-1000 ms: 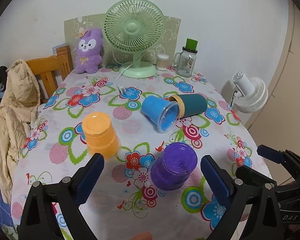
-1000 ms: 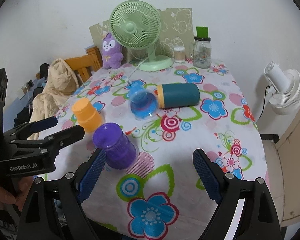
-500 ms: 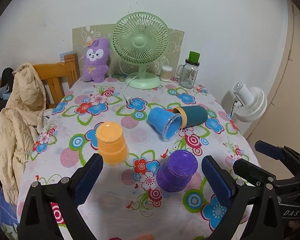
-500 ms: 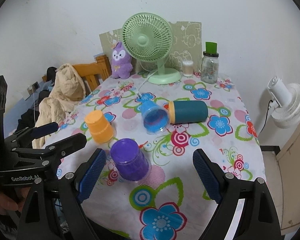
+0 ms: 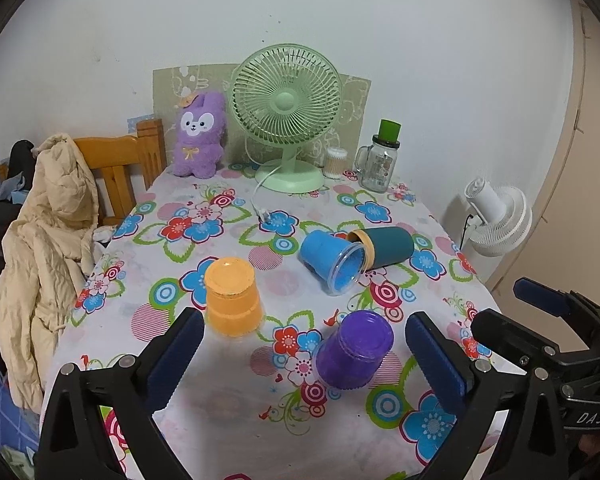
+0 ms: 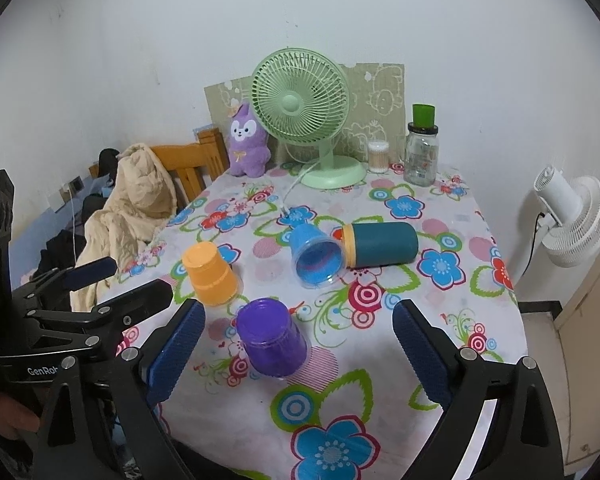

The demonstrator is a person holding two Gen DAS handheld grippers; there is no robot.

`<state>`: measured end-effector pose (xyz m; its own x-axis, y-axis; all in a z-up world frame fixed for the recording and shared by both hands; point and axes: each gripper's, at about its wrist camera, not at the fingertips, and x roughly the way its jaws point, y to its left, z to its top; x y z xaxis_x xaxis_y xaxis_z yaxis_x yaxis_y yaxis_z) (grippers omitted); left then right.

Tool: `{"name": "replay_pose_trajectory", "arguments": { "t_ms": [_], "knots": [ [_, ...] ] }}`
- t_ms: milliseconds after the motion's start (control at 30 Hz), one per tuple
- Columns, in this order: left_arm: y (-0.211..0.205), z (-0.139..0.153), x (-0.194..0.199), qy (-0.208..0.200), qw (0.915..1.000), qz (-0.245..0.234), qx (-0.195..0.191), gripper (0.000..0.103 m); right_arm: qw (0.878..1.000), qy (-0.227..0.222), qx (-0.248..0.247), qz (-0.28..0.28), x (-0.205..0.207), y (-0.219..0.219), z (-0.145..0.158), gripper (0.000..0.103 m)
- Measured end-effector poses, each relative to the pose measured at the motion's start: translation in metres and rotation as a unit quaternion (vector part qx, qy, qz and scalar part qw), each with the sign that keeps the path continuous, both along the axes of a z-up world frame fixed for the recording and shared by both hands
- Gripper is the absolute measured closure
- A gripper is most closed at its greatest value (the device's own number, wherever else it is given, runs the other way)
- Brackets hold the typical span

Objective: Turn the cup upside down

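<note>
An orange cup and a purple cup stand upside down on the flowered table. A blue cup lies on its side, mouth toward me, touching a teal cup with a yellow rim that also lies on its side. My left gripper is open and empty over the near table edge. My right gripper is open and empty, its fingers to either side of the purple cup but nearer to me.
A green desk fan, purple plush toy, glass jar with green lid and cotton swab tub stand at the back. A wooden chair with a beige coat is left. A white fan is right.
Both grippers have pulled back and risen from the table, so the cups look smaller and farther. All cups have stayed in place. Both grippers stay open.
</note>
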<state>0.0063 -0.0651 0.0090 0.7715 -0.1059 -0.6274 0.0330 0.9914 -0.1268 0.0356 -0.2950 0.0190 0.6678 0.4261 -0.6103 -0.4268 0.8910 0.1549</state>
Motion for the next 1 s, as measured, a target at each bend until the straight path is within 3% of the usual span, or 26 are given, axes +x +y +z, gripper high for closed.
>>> {"name": "replay_pose_trajectory", "arguments": {
  "t_ms": [1000],
  "knots": [
    [0.0033, 0.0027, -0.0022, -0.005, 1.0000, 0.003, 0.003, 0.000, 1.000, 0.002, -0.004, 0.004, 0.0024, 0.0049, -0.0026, 0.006]
  ]
}}
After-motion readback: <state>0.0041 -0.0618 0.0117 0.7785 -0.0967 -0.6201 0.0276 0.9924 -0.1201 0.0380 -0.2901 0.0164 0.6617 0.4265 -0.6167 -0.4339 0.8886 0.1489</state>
